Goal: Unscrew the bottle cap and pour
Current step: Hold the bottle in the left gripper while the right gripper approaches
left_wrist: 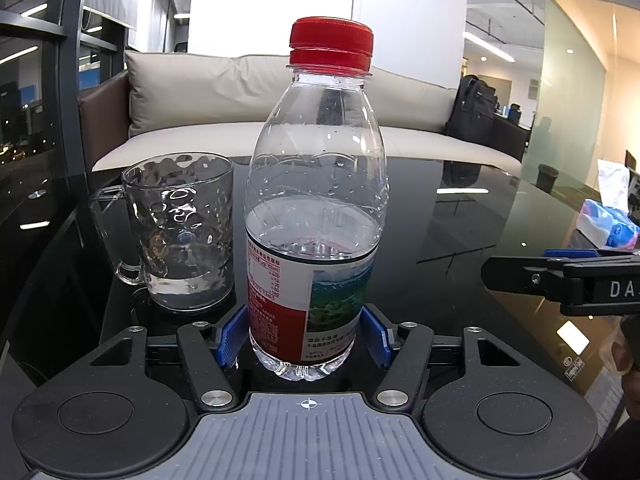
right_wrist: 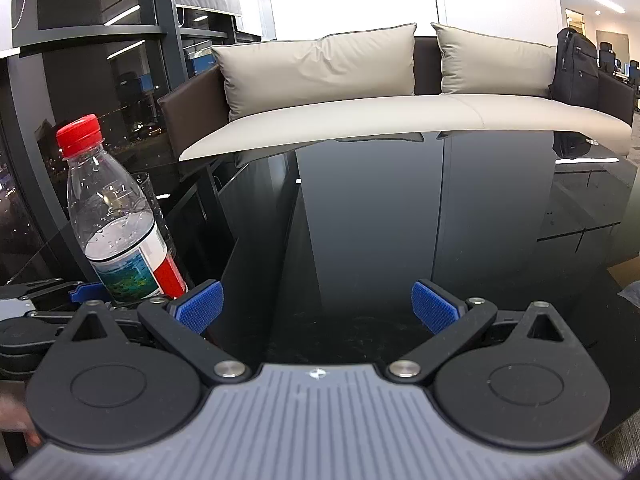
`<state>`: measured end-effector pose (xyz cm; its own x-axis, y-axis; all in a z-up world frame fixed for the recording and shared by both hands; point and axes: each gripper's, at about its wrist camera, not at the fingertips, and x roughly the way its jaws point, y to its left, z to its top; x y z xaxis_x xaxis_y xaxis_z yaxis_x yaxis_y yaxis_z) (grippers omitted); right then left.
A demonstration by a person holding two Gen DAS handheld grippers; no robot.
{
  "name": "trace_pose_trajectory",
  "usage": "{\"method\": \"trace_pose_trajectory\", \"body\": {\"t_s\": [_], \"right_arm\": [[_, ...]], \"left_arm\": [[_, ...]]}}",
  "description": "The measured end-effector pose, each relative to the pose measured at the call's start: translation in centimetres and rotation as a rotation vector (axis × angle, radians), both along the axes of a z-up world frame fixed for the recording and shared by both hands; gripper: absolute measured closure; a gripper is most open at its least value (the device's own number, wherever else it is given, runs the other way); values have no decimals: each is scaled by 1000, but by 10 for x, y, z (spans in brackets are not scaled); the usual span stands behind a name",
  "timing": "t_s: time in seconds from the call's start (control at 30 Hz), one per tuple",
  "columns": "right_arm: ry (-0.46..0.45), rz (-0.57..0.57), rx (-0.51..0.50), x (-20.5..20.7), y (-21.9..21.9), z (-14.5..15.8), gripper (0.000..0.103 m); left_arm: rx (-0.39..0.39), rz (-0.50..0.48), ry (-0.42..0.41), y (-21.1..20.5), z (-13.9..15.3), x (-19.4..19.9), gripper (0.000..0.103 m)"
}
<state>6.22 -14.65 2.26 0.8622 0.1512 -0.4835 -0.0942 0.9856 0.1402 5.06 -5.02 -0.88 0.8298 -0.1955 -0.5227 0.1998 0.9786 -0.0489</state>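
Note:
A clear plastic water bottle (left_wrist: 314,208) with a red cap (left_wrist: 331,42) stands upright on the black glass table (left_wrist: 460,240), about half full. My left gripper (left_wrist: 304,332) is shut on the bottle's lower body, its blue pads (left_wrist: 230,338) against both sides. A glass mug (left_wrist: 180,228) with a little water stands just left of the bottle. My right gripper (right_wrist: 316,306) is open and empty over the table, to the right of the bottle (right_wrist: 116,220); it also shows in the left wrist view (left_wrist: 560,280). The cap (right_wrist: 79,136) is on.
A beige sofa (right_wrist: 400,116) with cushions runs along the table's far edge, with a black backpack (right_wrist: 576,68) at its right end. A tissue pack (left_wrist: 608,224) lies at the table's right side. Dark window frames stand at the left.

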Motion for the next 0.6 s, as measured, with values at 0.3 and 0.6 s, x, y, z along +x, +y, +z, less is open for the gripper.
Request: {"method": "trace_pose_trajectory", "body": {"t_s": [0.3,0.6], "right_arm": [[0,-6,-3,-2,0,0,0],[-1,4,-13,-1,3,1,0]], "left_arm": [[0,-3,-6,3,-2,-10,47],[4,-3,-4,6,-1,-19,47]]}}
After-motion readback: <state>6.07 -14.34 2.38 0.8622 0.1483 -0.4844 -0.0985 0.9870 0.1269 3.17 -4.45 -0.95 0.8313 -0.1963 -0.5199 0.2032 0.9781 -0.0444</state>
